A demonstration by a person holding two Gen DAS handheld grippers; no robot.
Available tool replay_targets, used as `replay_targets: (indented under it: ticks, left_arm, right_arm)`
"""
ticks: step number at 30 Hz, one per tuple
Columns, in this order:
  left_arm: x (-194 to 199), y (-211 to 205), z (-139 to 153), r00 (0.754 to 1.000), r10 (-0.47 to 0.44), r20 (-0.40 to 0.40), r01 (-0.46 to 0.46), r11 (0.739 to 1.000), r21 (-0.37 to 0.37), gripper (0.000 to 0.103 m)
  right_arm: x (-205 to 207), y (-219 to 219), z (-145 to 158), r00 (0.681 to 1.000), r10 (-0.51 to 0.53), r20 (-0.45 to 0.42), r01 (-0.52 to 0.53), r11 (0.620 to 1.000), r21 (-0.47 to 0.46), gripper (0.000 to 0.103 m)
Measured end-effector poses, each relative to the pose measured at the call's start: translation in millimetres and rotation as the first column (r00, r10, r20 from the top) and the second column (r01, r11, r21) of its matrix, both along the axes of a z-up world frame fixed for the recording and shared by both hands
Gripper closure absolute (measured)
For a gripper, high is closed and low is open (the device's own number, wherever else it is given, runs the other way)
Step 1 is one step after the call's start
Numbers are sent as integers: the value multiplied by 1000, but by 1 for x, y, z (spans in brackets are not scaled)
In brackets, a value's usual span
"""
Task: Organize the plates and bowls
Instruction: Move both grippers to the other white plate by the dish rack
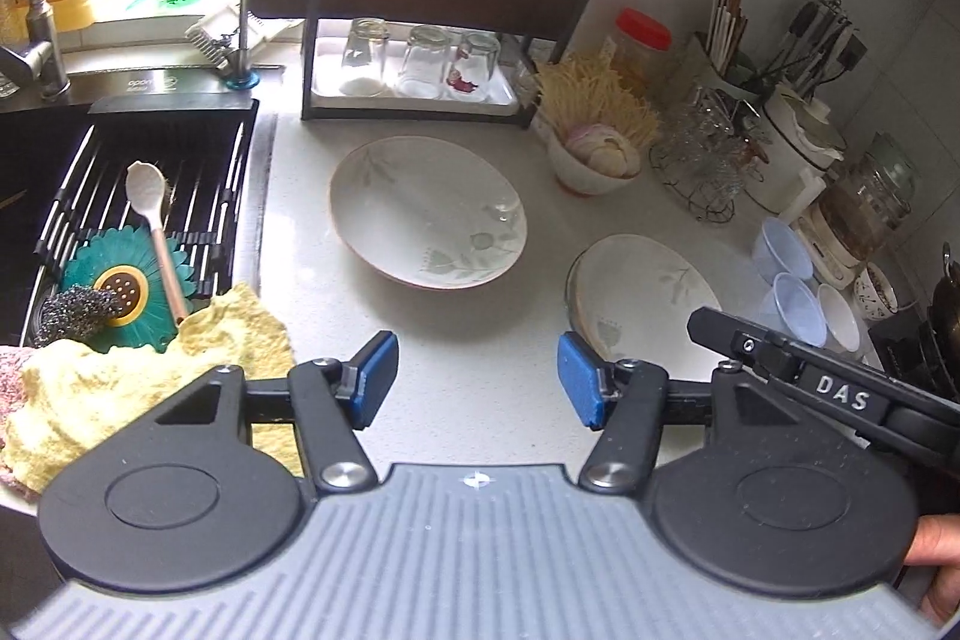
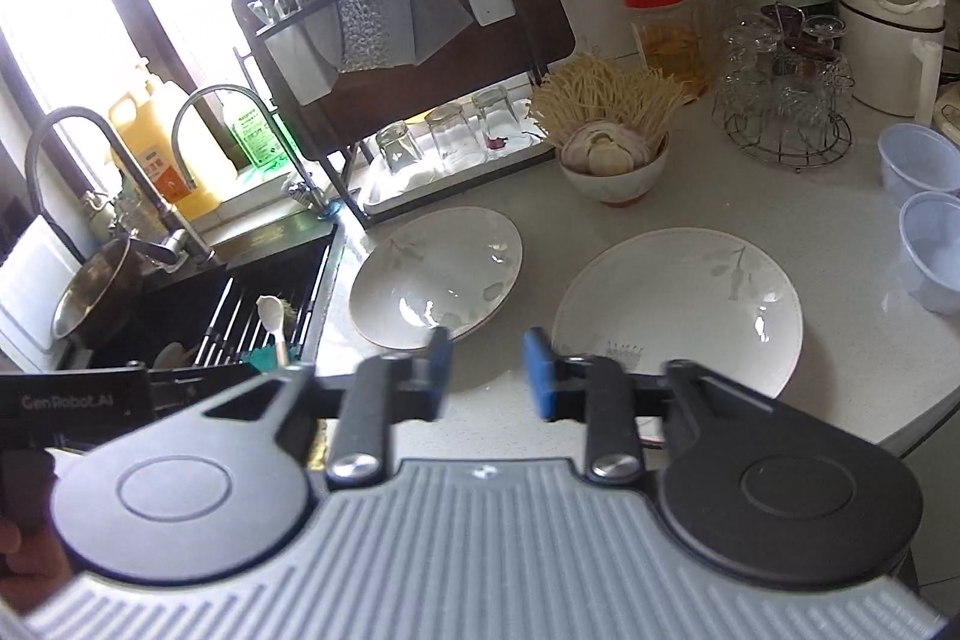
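Note:
Two white plates with a leaf pattern lie apart on the white counter. The left plate sits next to the sink. The right plate looks like it rests on another plate. Two pale blue plastic bowls and a white bowl stand at the right. My left gripper is open and empty above the counter, short of both plates. My right gripper is open and empty, hovering between the plates' near edges; its body shows in the left wrist view.
The sink at left holds a rack, a spoon, a scrubber and a yellow cloth. A dish rack with upturned glasses stands behind. A bowl of garlic and noodles, a glass holder and jars crowd the back right.

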State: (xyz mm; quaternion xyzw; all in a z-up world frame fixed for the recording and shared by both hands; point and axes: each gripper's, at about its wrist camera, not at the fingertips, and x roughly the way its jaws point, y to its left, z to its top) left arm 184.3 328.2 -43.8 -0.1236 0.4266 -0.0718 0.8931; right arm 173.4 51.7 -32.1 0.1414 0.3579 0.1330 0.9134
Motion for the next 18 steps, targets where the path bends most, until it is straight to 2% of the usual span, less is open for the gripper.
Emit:
replay_targets:
  ticks: [1, 2, 7, 12, 18]
  left_arm:
    - [1, 3, -1, 1000, 4, -1, -4, 1000, 5, 37]
    - [2, 6, -3, 1000, 9, -5, -9, 1000, 7, 36]
    - [21, 14, -14, 999, 38, -35, -38, 999, 6, 36]
    - [50, 18, -21, 996, 75, -55, -75, 997, 6, 36]
    - [87, 26, -34, 989, 122, -78, -123, 992, -10, 36]
  right_arm:
    - [0, 1, -1, 1000, 0, 3, 0, 1000, 8, 38]
    - [3, 2, -2, 1000, 4, 0, -4, 1000, 11, 33]
    - [24, 0, -9, 999, 9, -41, -8, 1000, 25, 31]
    - [63, -3, -18, 997, 4, -77, 0, 999, 50, 31]
    - [106, 0, -27, 994, 43, -96, -37, 998, 59, 31]
